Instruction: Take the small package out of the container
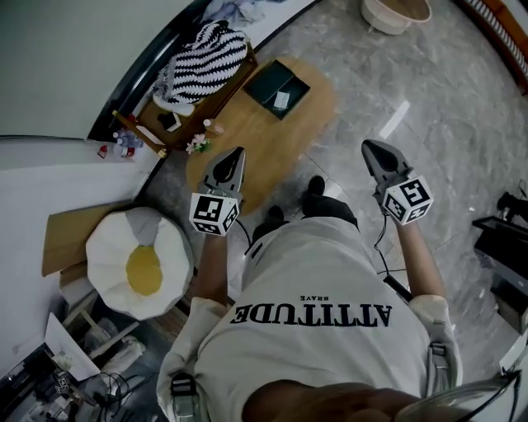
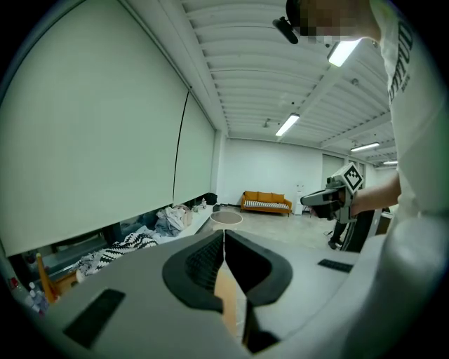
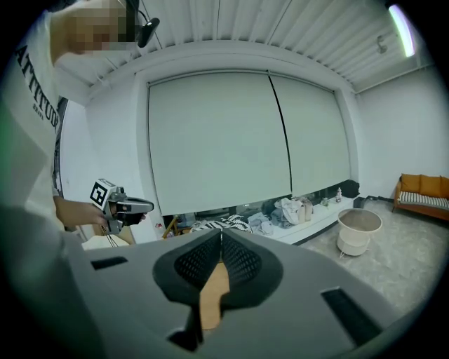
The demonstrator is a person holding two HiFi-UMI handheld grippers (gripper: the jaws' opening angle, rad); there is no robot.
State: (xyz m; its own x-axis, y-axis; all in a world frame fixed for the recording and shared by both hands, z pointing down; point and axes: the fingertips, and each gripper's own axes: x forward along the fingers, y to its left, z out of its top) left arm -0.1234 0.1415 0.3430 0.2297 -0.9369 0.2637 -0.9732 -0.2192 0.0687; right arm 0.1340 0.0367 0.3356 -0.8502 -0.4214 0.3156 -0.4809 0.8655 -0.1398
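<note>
A dark green open container (image 1: 276, 86) sits on the oval wooden table (image 1: 247, 132), with a small white package (image 1: 281, 100) inside it. My left gripper (image 1: 235, 155) hangs over the table's near edge, well short of the container, with its jaws shut and nothing between them. My right gripper (image 1: 368, 147) hovers over the marble floor to the right of the table, also shut and empty. In the left gripper view the left gripper (image 2: 224, 237) points across the room at wall height, with the right gripper (image 2: 330, 200) beside it. The right gripper view (image 3: 221, 237) shows closed jaws too.
A black-and-white striped cloth (image 1: 202, 59) lies on a wooden rack beside the table. Small flowers (image 1: 196, 144) stand at the table's left edge. A white and yellow egg-shaped cushion (image 1: 140, 260) lies at the left, and a pale basket (image 1: 394, 12) stands far off.
</note>
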